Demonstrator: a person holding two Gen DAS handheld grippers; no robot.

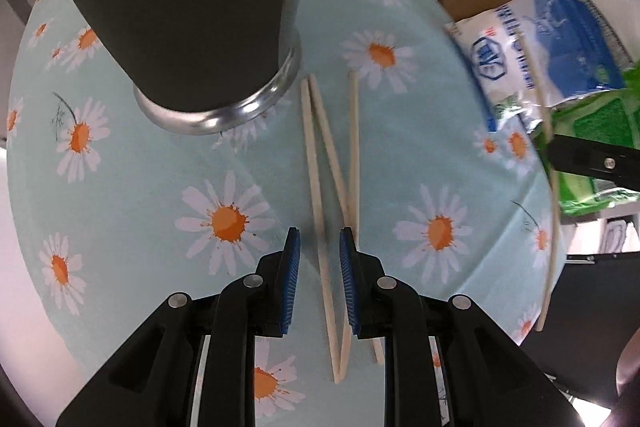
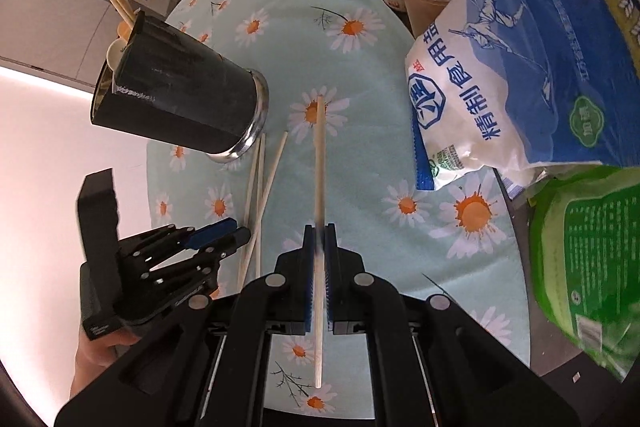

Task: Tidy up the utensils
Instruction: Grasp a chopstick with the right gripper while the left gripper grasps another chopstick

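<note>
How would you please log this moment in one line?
right claw: shut on chopstick | left claw: open over three chopsticks | holder: upright

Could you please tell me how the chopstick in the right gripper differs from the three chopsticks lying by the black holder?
The held chopstick is clamped in the right gripper, lifted clear of the cloth; the three loose chopsticks lie flat on the daisy tablecloth. The held one is alone; the loose ones cross and overlap. All are pale, plain wood.
</note>
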